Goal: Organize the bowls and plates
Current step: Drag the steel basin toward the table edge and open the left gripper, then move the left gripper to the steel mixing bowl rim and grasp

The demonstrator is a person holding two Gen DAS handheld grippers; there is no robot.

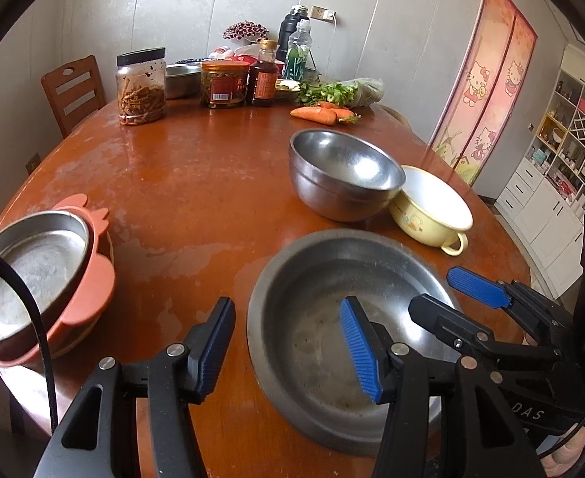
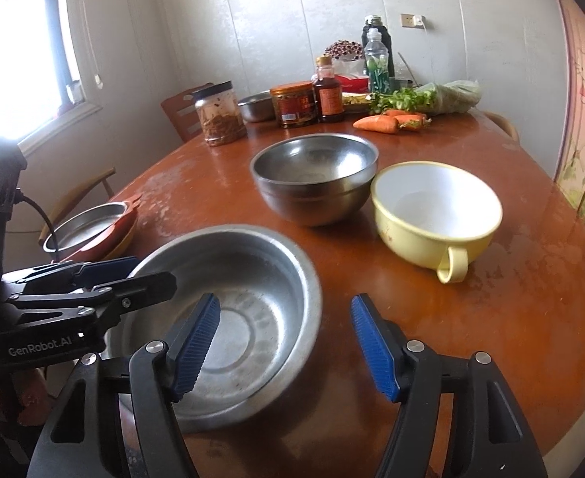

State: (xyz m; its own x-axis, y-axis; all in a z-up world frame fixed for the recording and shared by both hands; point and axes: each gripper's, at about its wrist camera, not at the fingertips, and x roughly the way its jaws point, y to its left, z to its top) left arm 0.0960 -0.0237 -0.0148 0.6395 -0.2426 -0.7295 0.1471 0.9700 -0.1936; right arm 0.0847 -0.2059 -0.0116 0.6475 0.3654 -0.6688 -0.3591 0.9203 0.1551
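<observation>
Right now the wide steel basin (image 1: 344,342) sits upright on the brown table (image 1: 196,199) at its near edge, mouth facing up, with both grippers hovering at its rim. The left gripper (image 1: 288,342) has its fingers parted and grips nothing: the basin's left rim lies between them, one blue pad (image 1: 360,350) hanging over the inside of the basin and the other outside it above the tabletop, neither pad pressing the metal. The right gripper (image 2: 286,342) is released too, its fingers spread with the basin's right rim between them; one pad (image 2: 196,342) hangs over the bowl's inside, the other pad over bare table, and no contact shows.

Being round, the basin has no long axis to speak of.

Beyond it, farther across the table, stands a deep steel bowl (image 2: 316,179), also upright, and touching or just beside it on the right a yellow enamel cup-bowl (image 2: 435,215) with a white inside, its handle (image 2: 453,265) pointing back toward the near edge. Well apart at the left edge of the table, a flat steel plate (image 1: 29,275) rests tilted on an orange plastic plate (image 1: 93,279) with tab handles.

At the far side stand jars (image 1: 141,87), a sauce bottle (image 1: 262,75), greens and carrots (image 1: 320,113).
</observation>
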